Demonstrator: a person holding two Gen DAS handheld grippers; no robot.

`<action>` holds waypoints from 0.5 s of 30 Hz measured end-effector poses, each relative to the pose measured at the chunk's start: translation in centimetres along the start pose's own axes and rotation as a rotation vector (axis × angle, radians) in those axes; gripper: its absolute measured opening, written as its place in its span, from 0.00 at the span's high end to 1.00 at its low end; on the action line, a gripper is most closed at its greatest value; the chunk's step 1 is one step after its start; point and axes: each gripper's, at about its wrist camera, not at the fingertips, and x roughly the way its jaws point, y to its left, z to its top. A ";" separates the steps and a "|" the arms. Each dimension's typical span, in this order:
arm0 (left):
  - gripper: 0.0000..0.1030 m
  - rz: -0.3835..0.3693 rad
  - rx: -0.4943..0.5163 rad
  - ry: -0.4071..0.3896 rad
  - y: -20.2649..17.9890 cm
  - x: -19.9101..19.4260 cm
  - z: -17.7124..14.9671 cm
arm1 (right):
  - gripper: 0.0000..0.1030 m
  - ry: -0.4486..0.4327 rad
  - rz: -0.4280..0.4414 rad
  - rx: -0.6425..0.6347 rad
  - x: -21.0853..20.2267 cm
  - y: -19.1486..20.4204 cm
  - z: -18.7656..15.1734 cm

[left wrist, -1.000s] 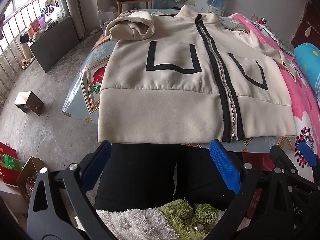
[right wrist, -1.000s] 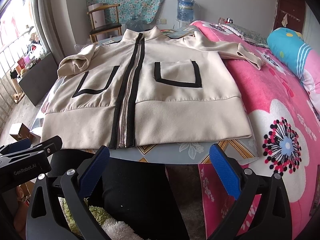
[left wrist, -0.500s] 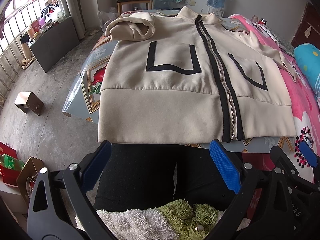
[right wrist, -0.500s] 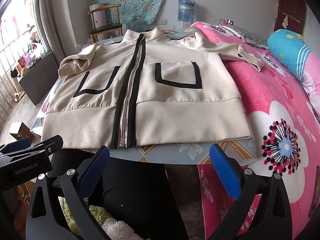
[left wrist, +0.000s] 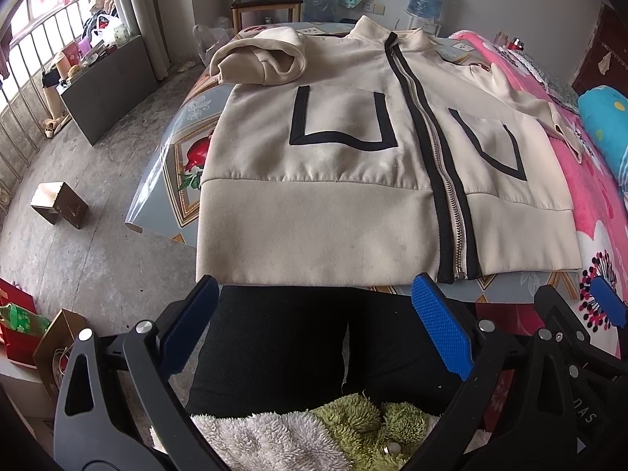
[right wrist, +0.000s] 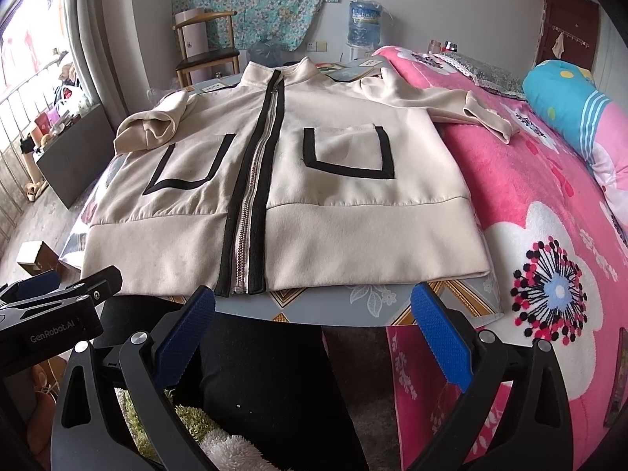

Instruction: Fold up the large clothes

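Note:
A cream zip-up jacket with black pocket outlines lies flat, front up, on a patterned table, hem toward me. Its left sleeve is folded back onto the shoulder. The right sleeve stretches out onto the pink bed. My left gripper hangs open below the hem, over a person's black trousers. My right gripper is open too, short of the table's near edge, holding nothing.
A pink flowered blanket covers the bed to the right of the table. A blue pillow lies on it. A small cardboard box sits on the concrete floor at left. A wooden chair and water bottle stand behind.

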 end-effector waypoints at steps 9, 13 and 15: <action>0.08 0.001 -0.010 -0.002 0.2 0.6 1.0 | 0.06 -0.007 -0.008 -0.002 0.2 0.4 1.1; 0.08 -0.004 -0.014 0.006 0.4 1.2 1.9 | 0.06 -0.011 -0.015 -0.002 0.4 0.7 2.0; 0.08 -0.005 -0.013 0.005 0.5 1.3 2.3 | 0.06 -0.012 -0.018 -0.001 0.5 0.9 2.4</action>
